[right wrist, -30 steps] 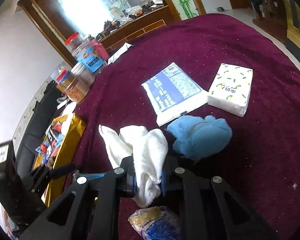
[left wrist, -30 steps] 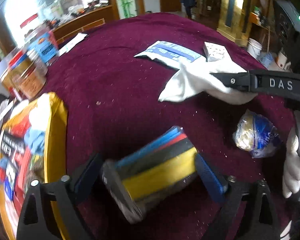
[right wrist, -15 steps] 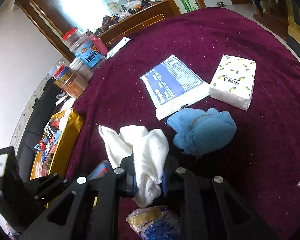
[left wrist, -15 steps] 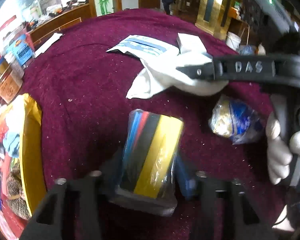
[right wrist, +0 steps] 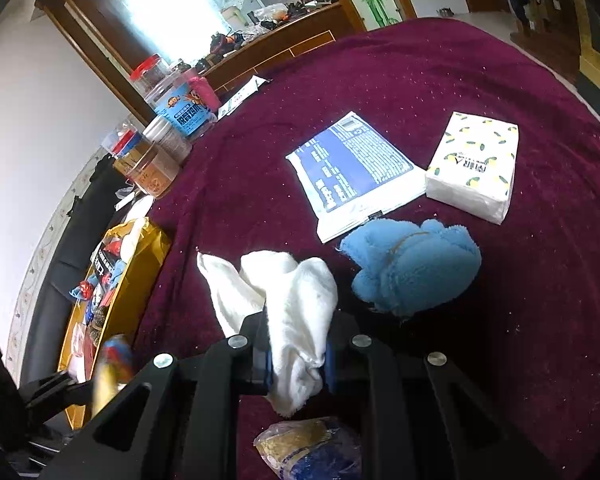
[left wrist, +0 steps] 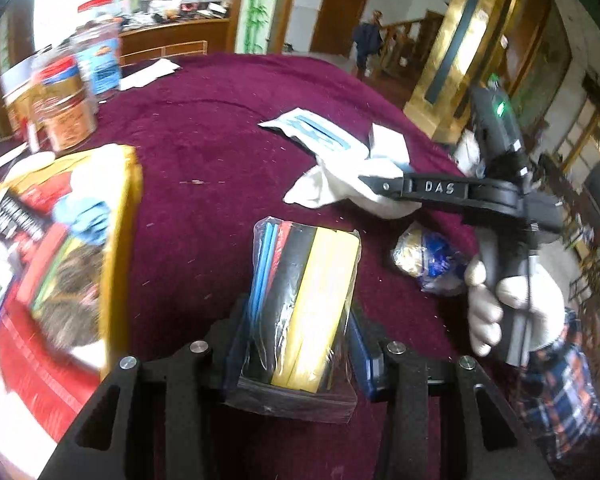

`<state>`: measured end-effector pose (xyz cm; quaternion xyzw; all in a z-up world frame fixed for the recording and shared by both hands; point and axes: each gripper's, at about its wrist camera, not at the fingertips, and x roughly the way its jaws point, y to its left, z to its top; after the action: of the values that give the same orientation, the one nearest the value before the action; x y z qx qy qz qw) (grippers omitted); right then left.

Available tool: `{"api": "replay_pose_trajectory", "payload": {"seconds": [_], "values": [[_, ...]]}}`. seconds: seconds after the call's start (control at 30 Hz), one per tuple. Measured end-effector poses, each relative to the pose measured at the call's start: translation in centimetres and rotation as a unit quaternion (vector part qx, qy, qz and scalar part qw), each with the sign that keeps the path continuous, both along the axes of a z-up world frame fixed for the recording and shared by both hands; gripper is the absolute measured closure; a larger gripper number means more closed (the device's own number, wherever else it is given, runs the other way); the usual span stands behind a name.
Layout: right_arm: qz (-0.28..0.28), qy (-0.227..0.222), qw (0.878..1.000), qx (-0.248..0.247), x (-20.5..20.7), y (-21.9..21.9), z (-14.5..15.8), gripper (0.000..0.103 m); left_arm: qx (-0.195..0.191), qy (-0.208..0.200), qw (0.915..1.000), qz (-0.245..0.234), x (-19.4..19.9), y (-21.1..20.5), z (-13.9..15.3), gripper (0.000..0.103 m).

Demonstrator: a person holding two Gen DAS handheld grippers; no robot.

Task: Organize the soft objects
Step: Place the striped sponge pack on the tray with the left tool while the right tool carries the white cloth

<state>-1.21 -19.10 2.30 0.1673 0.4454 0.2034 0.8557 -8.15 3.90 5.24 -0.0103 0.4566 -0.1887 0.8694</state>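
Note:
My left gripper (left wrist: 294,336) is shut on a plastic-wrapped pack of coloured sponge cloths (left wrist: 304,304), blue, red, black and yellow, held above the maroon table (left wrist: 204,128). My right gripper (right wrist: 298,354) is shut on a white cloth (right wrist: 288,300) that drapes forward onto the table; it also shows in the left wrist view (left wrist: 332,186). A fluffy blue cloth (right wrist: 414,266) lies just right of the white one. A gold and blue wrapped ball (left wrist: 428,258) lies under the right gripper.
A blue and white flat packet (right wrist: 354,172) and a tissue pack (right wrist: 474,166) lie farther back. A yellow snack bag (left wrist: 48,248) lies at the left. Several jars (right wrist: 168,136) stand at the far left edge.
My left gripper has turned the sponge pack from lying crosswise to pointing forward and has tilted up. My right gripper holds the white cloth nearly still.

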Motion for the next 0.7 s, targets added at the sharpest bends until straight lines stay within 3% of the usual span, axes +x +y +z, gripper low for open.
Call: {"api": "replay_pose_trajectory", "payload": {"seconds": [0.2,0.4,0.53,0.7], "values": [[-0.002,-0.028,1.000,-0.014,-0.6,0.5,1.0,0.086,-0.041,-0.021,0.9975,0.054,-3.5,5.8,2.5,0.056],[0.013,-0.065,0.997,-0.030,-3.0,2.7,4.9,0.086,-0.027,-0.041,0.9883,0.144,-7.0,14.1,3.5,0.056],[0.060,-0.086,0.994,-0.043,-5.4,6.5,7.7,0.086,-0.009,-0.031,0.9802,0.195,-8.6,18.8,2.3,0.056],[0.131,-0.091,0.986,-0.051,-8.0,12.8,8.9,0.086,-0.013,0.013,0.9698,0.243,-9.0,22.8,-0.6,0.056]]}}
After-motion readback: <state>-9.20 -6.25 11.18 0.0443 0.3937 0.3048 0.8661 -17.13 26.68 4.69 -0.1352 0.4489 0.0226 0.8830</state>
